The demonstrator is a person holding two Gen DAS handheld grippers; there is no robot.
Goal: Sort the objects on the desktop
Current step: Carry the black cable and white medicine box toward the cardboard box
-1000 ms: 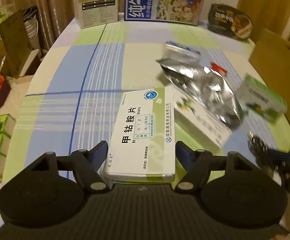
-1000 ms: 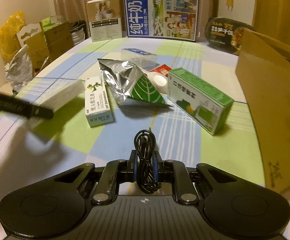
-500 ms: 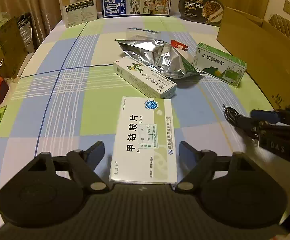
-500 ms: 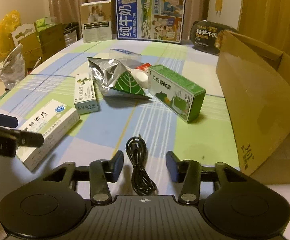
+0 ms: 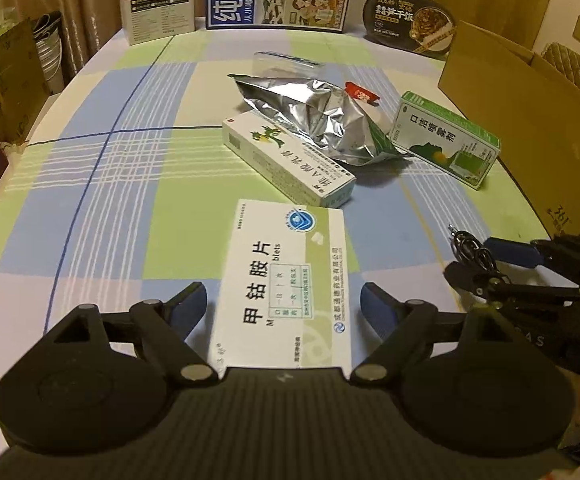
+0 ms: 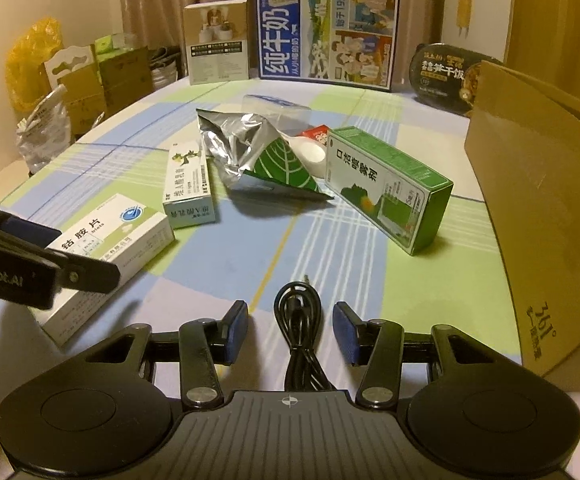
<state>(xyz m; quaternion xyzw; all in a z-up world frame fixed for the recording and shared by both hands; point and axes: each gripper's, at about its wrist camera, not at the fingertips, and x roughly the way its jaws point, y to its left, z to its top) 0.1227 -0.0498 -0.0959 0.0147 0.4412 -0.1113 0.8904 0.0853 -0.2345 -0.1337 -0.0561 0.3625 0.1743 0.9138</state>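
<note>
A flat white medicine box (image 5: 286, 280) lies on the checked tablecloth between the fingers of my left gripper (image 5: 284, 308), which is open with gaps on both sides. It also shows in the right wrist view (image 6: 110, 240). A coiled black cable (image 6: 300, 332) lies on the cloth between the fingers of my right gripper (image 6: 290, 332), which is open and not touching it. The cable (image 5: 470, 248) and the right gripper (image 5: 490, 264) show at the right of the left wrist view.
Further back lie a slim white box (image 5: 290, 160), a crumpled foil bag (image 5: 314, 120) and a green box (image 5: 446, 140). An open cardboard carton (image 6: 542, 208) stands at the right. A milk carton box (image 6: 326, 36), a small white box (image 6: 216, 44) and a black meal bowl (image 6: 446, 76) line the far edge.
Both grippers have set their objects down on the table. The right gripper has opened off the cable, and both have drawn back slightly.
</note>
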